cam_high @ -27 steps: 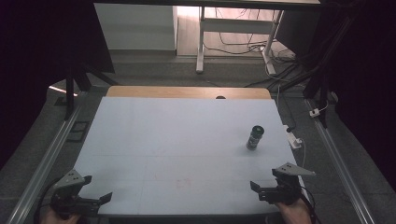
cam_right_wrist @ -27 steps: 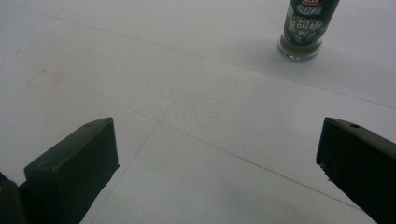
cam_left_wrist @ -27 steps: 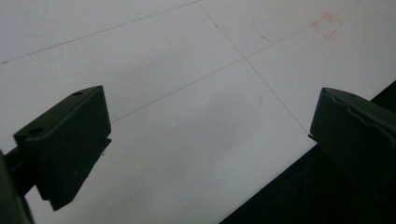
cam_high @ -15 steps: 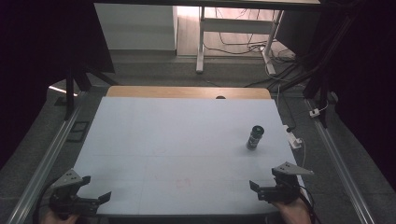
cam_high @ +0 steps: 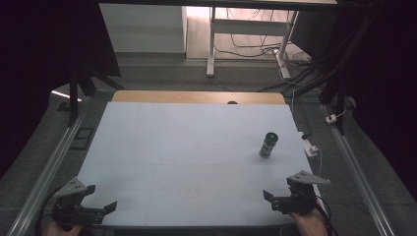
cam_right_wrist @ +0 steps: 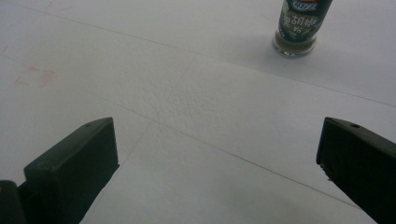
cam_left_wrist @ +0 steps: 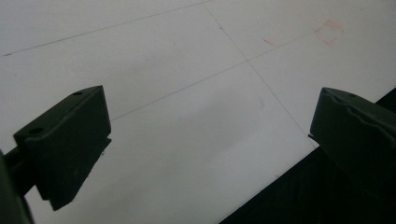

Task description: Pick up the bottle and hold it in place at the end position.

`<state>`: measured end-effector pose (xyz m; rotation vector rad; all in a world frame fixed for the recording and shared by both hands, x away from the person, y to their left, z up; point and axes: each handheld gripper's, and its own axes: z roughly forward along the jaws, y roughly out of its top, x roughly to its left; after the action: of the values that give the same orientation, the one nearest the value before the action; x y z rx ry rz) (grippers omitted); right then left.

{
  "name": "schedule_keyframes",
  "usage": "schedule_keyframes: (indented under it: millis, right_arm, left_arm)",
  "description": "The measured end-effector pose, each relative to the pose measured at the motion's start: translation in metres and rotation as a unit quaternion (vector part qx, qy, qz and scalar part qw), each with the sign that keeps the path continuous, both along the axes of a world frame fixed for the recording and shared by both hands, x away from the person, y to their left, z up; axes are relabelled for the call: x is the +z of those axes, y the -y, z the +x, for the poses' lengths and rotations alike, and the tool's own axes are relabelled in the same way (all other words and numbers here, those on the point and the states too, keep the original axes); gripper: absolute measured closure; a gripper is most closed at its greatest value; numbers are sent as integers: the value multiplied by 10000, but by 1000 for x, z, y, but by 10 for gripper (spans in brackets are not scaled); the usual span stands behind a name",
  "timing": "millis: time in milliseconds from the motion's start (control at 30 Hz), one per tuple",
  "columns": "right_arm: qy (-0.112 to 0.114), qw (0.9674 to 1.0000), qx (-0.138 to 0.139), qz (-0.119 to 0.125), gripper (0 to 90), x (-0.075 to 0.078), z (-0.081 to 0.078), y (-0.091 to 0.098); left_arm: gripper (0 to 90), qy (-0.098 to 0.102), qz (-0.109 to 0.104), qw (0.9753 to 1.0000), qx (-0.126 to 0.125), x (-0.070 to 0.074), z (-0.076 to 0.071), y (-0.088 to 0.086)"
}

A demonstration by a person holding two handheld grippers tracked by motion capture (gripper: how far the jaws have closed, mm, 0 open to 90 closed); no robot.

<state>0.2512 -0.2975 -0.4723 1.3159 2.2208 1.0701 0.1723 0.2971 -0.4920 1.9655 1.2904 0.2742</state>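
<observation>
The left gripper [cam_high: 93,208] hung over the near left corner of the surface with its two black fingers [cam_left_wrist: 65,144] spread wide and nothing between them; the right gripper [cam_high: 273,198] sat over the near right corner, its fingers [cam_right_wrist: 74,172] likewise spread wide and empty. Compared with a moment earlier almost nothing had changed: both grippers had only drifted slightly near the near edge, and neither had started toward anything, so whatever work was planned had probably not begun. The only object on the surface was a small upright glass spice jar with a dark cap and a green printed label [cam_high: 268,144], standing towards the right edge, well ahead of the right gripper and showing at the top of the right gripper view [cam_right_wrist: 299,28]; it looked the likeliest thing to be picked up, and the right gripper the nearer one for it. The pale blue-white surface [cam_high: 187,147] carried faint ruled lines and a few reddish marks, with a strip of bare wood along its far edge. Beyond it lay grey carpet, metal rails at both sides, a white table leg and loose cables in a dim room.
</observation>
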Motion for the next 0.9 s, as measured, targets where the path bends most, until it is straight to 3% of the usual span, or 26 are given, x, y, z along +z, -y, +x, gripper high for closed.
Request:
schedule_keyframes:
  millis: [167, 300, 900]
  right_arm:
    - [22, 10000, 3, -16, 0, 1, -1, 0]
    - [165, 9999, -16, 19, 0, 6, 0, 0]
    - [336, 9992, 221, -65, 0, 4, 15, -8]
  left_arm:
    - [0, -19, -47, 10000, 11, 0, 1, -1]
    - [0, -19, -69, 10000, 42, 0, 0, -1]
    - [0, -57, -152, 9998, 70, -1, -1, -4]
